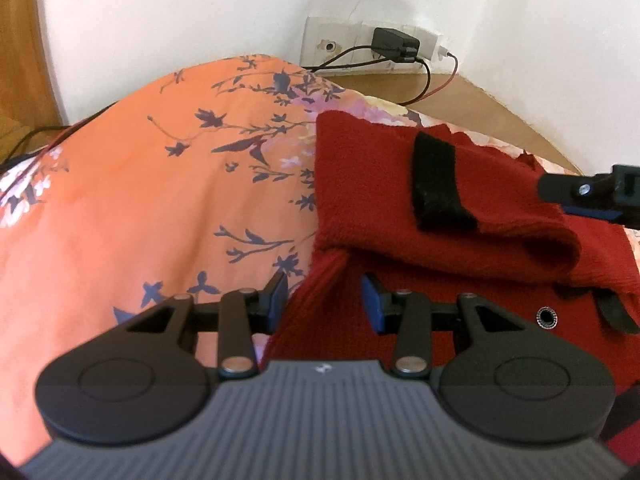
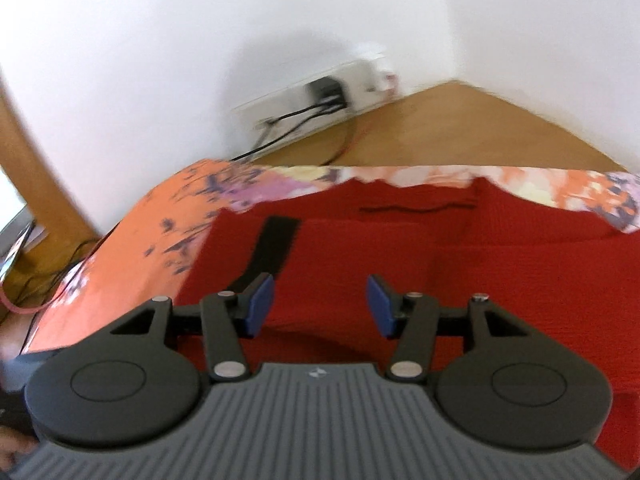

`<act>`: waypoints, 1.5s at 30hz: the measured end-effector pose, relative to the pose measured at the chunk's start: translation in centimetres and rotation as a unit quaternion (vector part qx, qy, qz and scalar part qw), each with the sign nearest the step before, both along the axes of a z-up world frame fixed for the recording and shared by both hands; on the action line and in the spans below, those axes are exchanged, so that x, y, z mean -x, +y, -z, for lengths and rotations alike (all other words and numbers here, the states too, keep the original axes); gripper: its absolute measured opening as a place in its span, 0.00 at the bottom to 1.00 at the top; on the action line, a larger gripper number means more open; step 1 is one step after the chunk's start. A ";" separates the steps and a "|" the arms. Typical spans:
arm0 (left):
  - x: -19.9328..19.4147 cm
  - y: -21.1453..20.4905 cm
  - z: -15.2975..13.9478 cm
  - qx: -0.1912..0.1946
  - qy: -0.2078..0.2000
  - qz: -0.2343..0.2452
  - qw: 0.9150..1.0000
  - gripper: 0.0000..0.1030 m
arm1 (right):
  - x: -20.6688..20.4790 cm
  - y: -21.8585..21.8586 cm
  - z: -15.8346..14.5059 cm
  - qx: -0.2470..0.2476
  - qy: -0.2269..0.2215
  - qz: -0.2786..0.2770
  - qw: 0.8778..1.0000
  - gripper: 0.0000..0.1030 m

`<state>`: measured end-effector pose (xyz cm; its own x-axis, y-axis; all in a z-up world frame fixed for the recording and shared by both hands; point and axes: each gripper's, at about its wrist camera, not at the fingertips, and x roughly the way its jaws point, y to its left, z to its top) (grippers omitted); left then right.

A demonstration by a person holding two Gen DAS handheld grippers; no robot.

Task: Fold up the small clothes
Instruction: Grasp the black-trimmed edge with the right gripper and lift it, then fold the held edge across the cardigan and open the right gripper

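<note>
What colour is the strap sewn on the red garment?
Black. The strap on the red garment shows best in the left wrist view.

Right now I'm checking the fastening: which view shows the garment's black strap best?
The left wrist view: the black strap lies sharp and whole on the red garment. The right wrist view shows it blurred, its near end behind the right gripper.

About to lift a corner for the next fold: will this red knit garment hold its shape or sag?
The red knit garment will likely sag: its turned-over flap already droops in soft curves. The fuzzy knit probably grips the gripper pads well.
</note>
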<state>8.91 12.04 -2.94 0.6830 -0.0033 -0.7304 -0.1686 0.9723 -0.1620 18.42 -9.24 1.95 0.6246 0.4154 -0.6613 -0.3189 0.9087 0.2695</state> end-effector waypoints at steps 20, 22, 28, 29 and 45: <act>1.6 1.6 -0.8 0.012 -0.005 -0.021 1.000 0.41 | -0.2 9.0 4.6 0.103 -0.041 -0.085 0.990 0.38; 1.5 1.5 -1.0 0.012 -0.009 -0.018 1.000 0.41 | -0.2 8.5 4.2 0.095 -0.042 -0.080 0.991 0.22; 0.7 0.4 -2.2 0.010 -0.029 0.000 1.000 0.41 | -0.2 5.1 1.2 0.054 -0.071 -0.049 0.995 0.18; 0.4 0.2 -2.4 0.009 -0.032 0.005 0.999 0.41 | -0.2 4.3 0.4 0.050 -0.080 -0.043 0.995 0.18; -4.6 -3.1 -1.7 -0.011 -0.033 0.045 0.998 0.41 | 1.8 -13.1 -2.6 0.028 -0.094 0.143 0.985 0.18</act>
<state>13.53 8.96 -1.28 0.7275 -0.0508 -0.6842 -0.0703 0.9865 -0.1480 16.59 -22.36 4.52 0.8242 0.1714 -0.5397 -0.0881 0.9803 0.1768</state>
